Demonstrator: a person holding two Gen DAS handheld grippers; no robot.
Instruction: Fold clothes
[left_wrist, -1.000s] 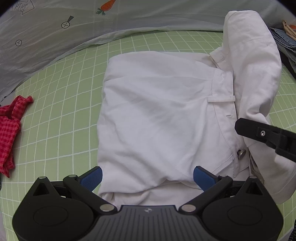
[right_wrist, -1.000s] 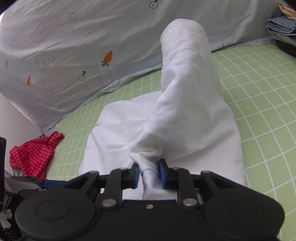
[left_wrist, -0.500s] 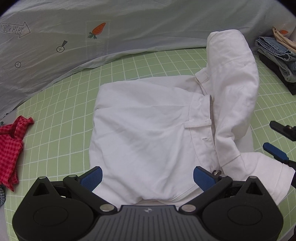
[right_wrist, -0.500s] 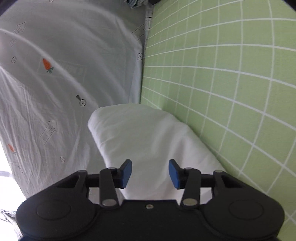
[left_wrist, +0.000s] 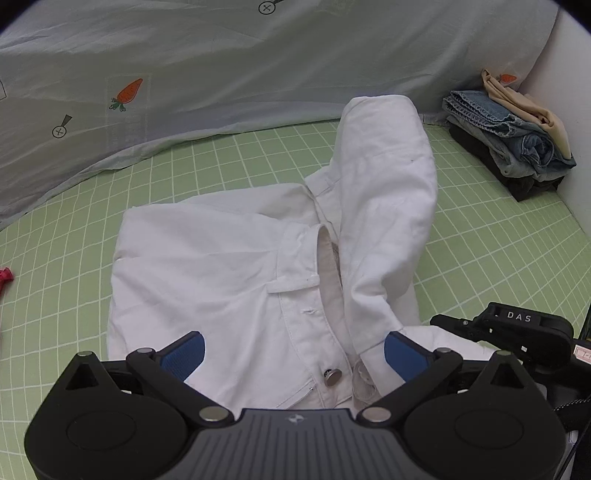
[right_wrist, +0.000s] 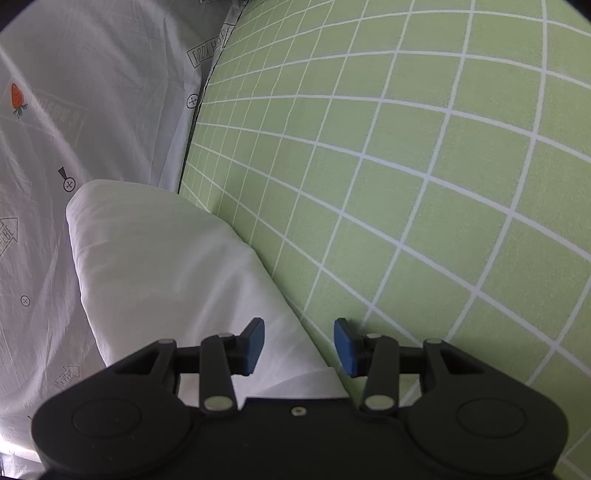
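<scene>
Released since earlier: one white trousers (left_wrist: 229, 280), right gripper (right_wrist: 299, 345) jaws spread; left gripper (left_wrist: 293, 354) jaws spread, empty.

Left tongs (left_wrist: 293, 350), right tongs (right_wrist: 299, 345) spread, empty.

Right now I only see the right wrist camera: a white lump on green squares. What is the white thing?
Observer: It's a pair of white trousers. The left wrist view shows a metal button at the waistband.
Operator: Is it folded flat?
Observer: No. One leg arches up in a hump beside the flat part.
Operator: Is anything holding it?
Observer: No. The left tongs hang open over its near edge, pads off the cloth.
</scene>
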